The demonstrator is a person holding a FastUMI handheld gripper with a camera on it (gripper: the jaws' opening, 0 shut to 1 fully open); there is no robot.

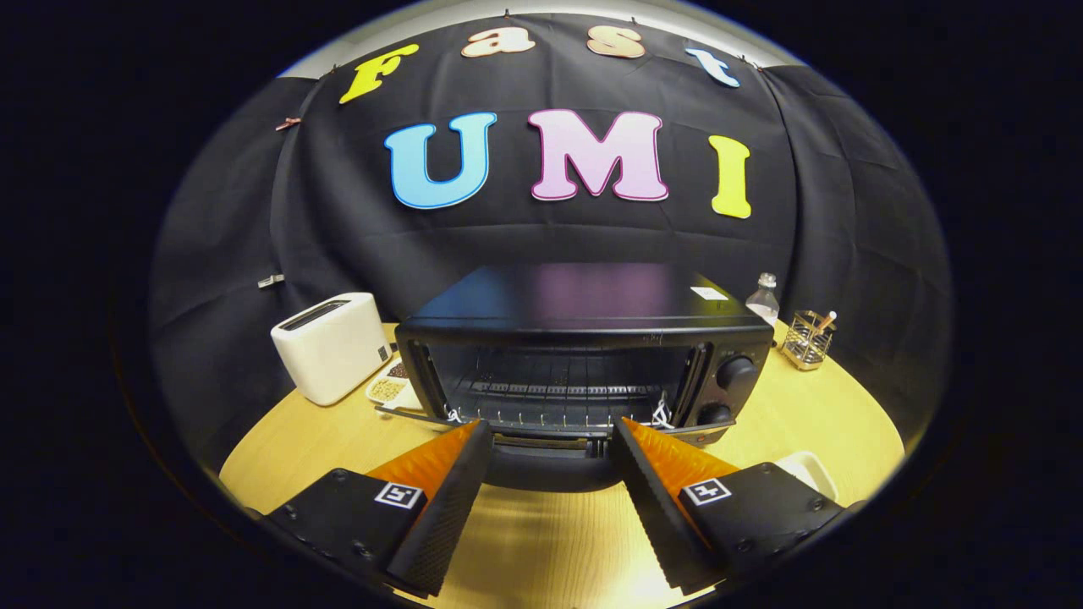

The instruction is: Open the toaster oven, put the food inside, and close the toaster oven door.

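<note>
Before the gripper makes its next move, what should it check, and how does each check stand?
1. Toaster oven door down: ok, it lies open just ahead of the fingers.
2. Rack free for food: ok, nothing shows on it.
3. Gripper ready to grasp: ok, its fingers stand apart with nothing between them.
4. Food in hand: not ok, nothing is held.
5. Food located: cannot tell; a small dish sits between the white toaster and the oven, contents unclear.
6. Door closed afterwards: not ok, not yet done.
</note>
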